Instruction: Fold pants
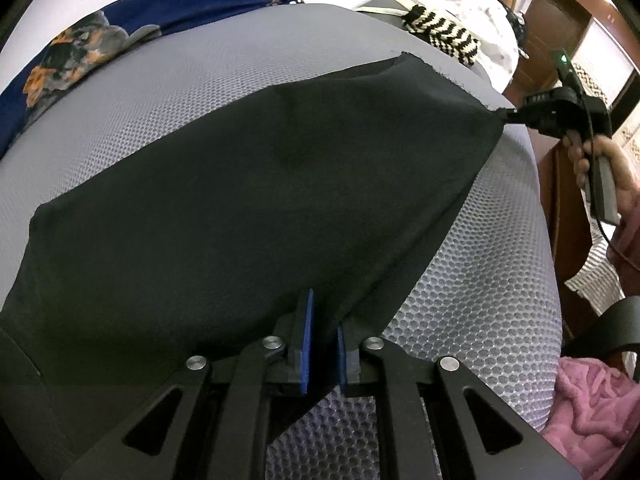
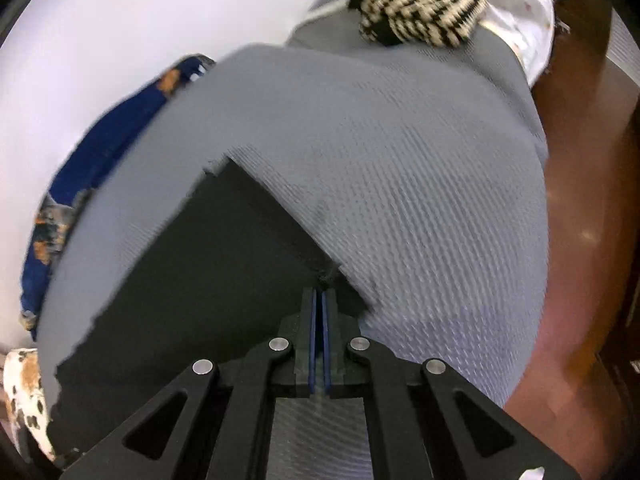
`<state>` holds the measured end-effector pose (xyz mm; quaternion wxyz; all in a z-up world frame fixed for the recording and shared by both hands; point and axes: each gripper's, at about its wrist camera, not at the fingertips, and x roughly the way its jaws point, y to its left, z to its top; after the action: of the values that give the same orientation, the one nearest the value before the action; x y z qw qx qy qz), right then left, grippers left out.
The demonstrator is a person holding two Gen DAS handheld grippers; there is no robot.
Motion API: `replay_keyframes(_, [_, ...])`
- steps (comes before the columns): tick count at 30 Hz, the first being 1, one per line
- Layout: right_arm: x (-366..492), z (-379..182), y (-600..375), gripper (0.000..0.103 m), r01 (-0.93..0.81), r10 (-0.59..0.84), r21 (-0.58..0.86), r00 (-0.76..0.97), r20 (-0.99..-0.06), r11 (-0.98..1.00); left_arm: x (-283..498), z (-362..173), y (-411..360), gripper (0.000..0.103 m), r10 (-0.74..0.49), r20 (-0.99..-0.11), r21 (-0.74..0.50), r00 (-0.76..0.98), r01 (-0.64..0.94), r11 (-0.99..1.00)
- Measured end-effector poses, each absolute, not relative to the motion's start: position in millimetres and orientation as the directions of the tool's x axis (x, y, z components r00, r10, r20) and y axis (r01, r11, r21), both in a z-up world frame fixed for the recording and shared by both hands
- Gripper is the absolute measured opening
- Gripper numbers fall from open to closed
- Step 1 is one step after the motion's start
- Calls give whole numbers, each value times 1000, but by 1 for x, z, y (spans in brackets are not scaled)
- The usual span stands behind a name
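Black pants [image 1: 224, 216] are lying spread over the grey mesh pad [image 1: 472, 292], covering its near-left part; the far and right part of the pad is showing bare.

Left gripper [image 1: 322, 312] is pinching the near edge of the pants, blue pads almost together with cloth between them.

Right gripper [image 2: 320, 294] is clamping the far-right corner of the pants, pads together on the fabric; in the left view a hand [image 1: 592, 160] is holding it at the right, cloth drawn taut to its tip.

A blue floral cloth [image 1: 80, 60] is lying far left, a striped knit [image 1: 444, 36] far right, a pink cloth [image 1: 592, 408] near right.
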<state>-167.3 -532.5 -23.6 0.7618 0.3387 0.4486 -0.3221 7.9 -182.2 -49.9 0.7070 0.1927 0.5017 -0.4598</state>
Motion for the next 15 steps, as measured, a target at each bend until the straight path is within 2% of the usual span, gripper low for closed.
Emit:
replay_keyframes(6, [-169,-16,-532,1,787,-219,211,399,-890,580,6,-50,-187,10,-441,-892,-155,94,855,495])
replay_keyframes(11, [-167,-29,-531,2,792,-224,169,359,-906,587,8,-50,-186,11,-437,-896,-157,84,859,487])
replay_keyframes(14, [-167,-27,-534,7,795,-199,182,354,-914,578,8,-50,-184,17,-431,-899,-158,73,865,475])
replay_keyframes(15, [-167,-27,-537,10,798,-188,189,352,-917,573,7,-49,-183,23,-435,-898,-167,62,867,469])
